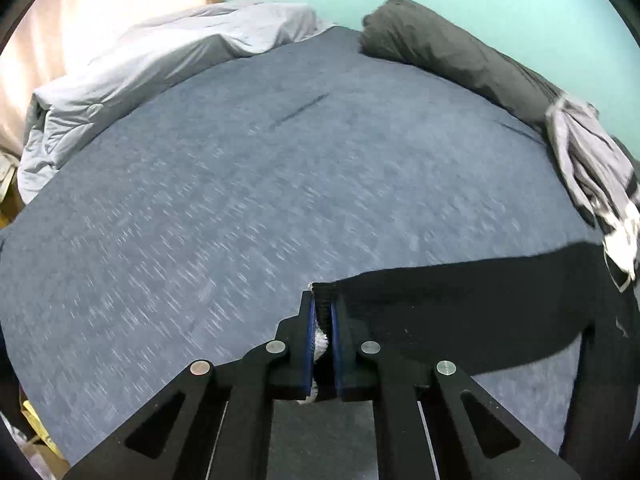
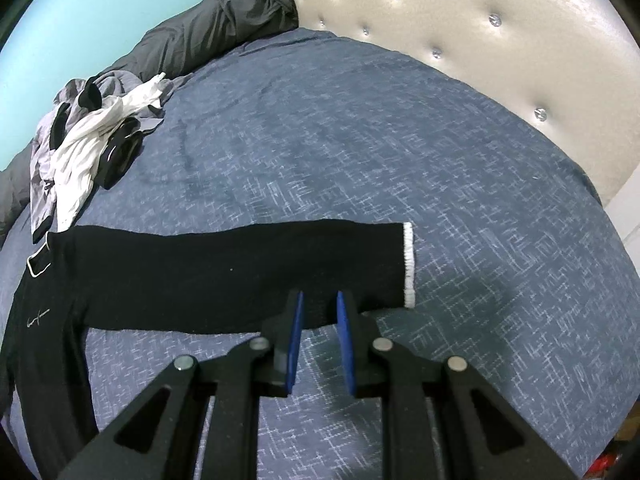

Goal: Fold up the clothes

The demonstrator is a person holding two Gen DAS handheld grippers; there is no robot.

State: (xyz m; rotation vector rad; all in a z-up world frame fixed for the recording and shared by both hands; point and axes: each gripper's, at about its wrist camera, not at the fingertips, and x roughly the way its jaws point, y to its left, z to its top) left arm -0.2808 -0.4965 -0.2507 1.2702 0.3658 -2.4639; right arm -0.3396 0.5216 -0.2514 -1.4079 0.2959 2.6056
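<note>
A black long-sleeved top lies on the blue bed cover (image 2: 360,140). Its body (image 2: 36,320) is at the left and one sleeve (image 2: 224,272) stretches right to a white-edged cuff (image 2: 408,268). My right gripper (image 2: 319,298) hovers at that sleeve's near edge, just short of the cuff. Its blue pads stand a little apart and pinch nothing. In the left wrist view the other black sleeve (image 1: 460,312) rises off the bed cover (image 1: 240,184) to my left gripper (image 1: 322,300). That gripper is shut on the sleeve's end, with a bit of white trim between the pads.
A pile of grey, white and black clothes (image 2: 88,136) (image 1: 592,168) lies beside the top. A dark grey bolster (image 2: 208,32) (image 1: 452,52) runs along the teal wall. A pale blue duvet (image 1: 140,64) is bunched at the far left. A cream tufted headboard (image 2: 480,32) bounds the bed.
</note>
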